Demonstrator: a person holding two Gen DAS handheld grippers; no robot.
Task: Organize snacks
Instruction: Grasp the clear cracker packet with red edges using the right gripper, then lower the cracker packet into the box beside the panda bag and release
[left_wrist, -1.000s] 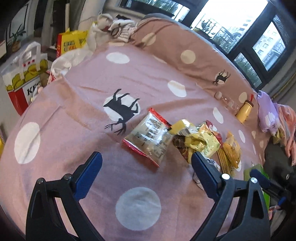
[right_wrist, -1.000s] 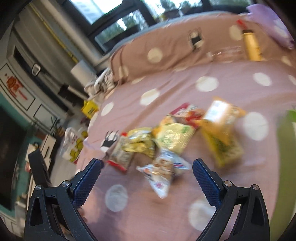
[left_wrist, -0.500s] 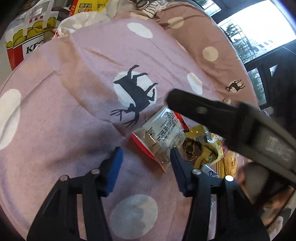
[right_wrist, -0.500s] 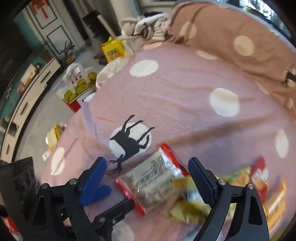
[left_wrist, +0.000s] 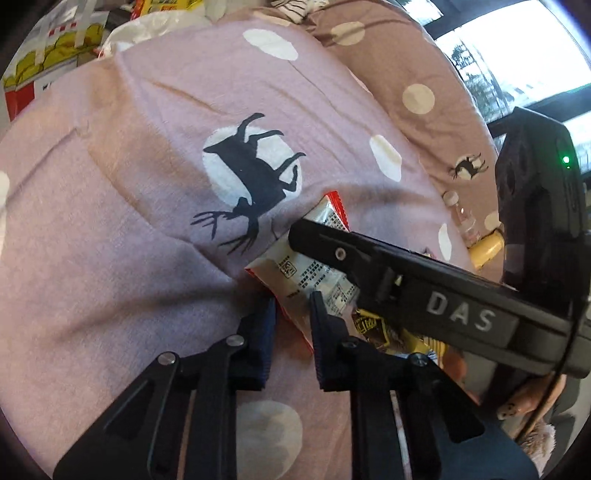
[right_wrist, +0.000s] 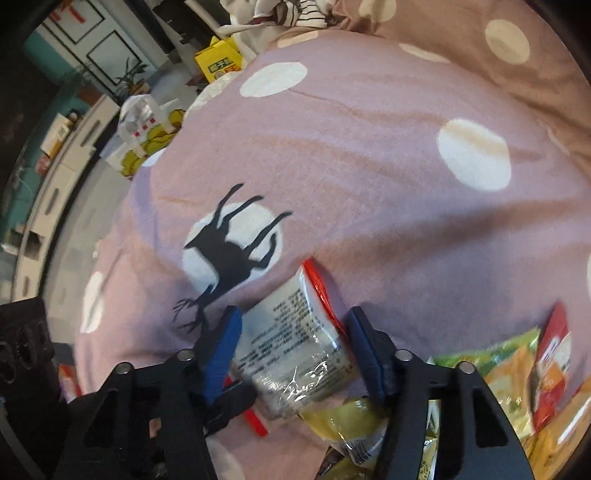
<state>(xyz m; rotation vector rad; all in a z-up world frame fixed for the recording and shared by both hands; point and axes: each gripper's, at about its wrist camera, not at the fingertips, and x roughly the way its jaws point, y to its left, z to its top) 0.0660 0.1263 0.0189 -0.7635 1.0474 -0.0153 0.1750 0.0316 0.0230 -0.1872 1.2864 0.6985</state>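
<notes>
Both my jaws are on one white, red-edged snack packet (left_wrist: 314, 273): my left gripper (left_wrist: 291, 317) has pressed nearly together and is pinching the packet's near red-sealed edge, while my right gripper (right_wrist: 291, 343) is closing around the packet body, which sits between its blue pads (right_wrist: 221, 343) — whether they already press the film I cannot tell. In the left wrist view the right gripper's black arm crosses over the packet from the right. The packet lies on the pink spotted bedspread (left_wrist: 147, 184), just near and right of the printed black deer (left_wrist: 255, 173). As for the sorting, I judge it barely begun: the remaining snacks (right_wrist: 517, 369) sit in a loose heap of yellow, green and red bags to the right of my right jaws, one yellow bag (right_wrist: 347, 424) touching the packet's near end. No tidy row or container for them shows in either view, so nearly everything is left to do.
</notes>
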